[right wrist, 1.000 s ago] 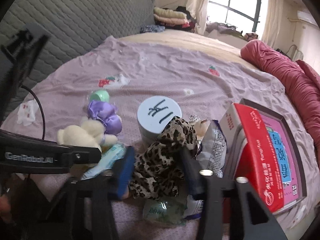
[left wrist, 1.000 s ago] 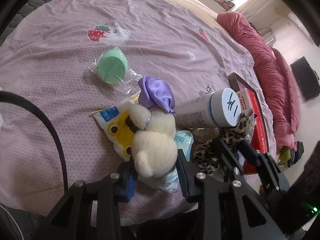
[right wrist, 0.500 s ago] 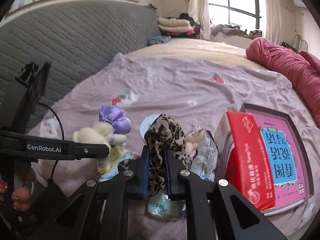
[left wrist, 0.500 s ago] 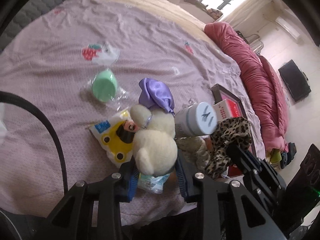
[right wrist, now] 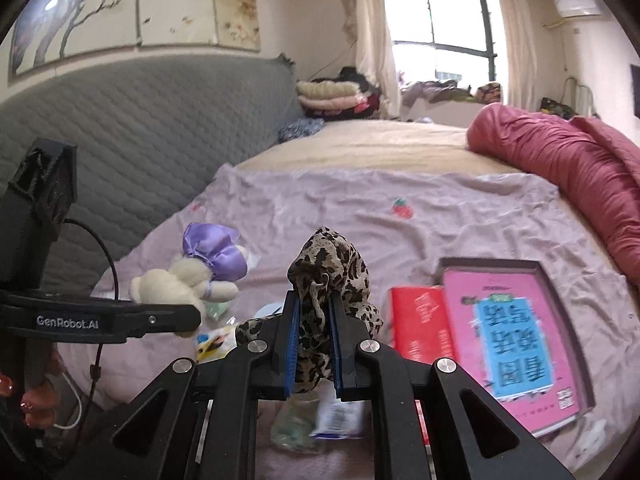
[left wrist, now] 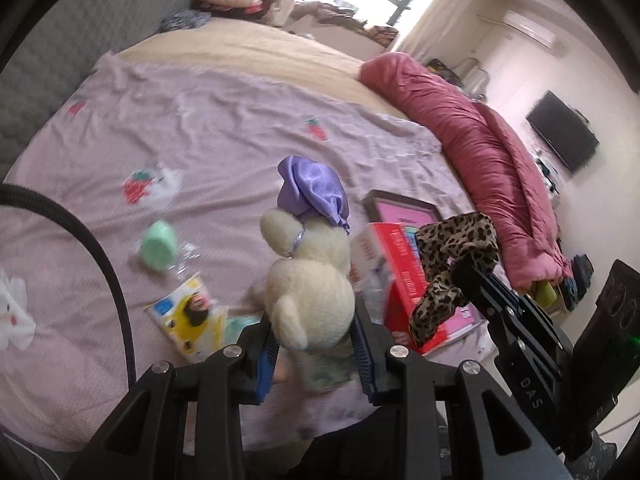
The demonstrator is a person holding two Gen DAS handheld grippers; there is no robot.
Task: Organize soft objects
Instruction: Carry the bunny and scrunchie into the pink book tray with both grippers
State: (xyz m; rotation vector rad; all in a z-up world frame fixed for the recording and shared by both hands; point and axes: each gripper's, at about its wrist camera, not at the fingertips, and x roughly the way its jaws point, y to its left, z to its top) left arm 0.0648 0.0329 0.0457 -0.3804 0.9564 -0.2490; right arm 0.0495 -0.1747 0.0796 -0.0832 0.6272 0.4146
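We have lifted both soft things above the red box [left wrist: 404,280]: left gripper [left wrist: 316,344] clamps the plush bunny [left wrist: 308,280], right gripper [right wrist: 314,340] the leopard scrunchie [right wrist: 328,276], ready for sorting.

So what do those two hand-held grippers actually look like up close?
Both are matte black plastic with silver screws and ribbed blue pads lining the fingers. The left hand-held gripper bears white "GenRobot.AI" lettering and trails a black cable; the right hand-held gripper looks alike.
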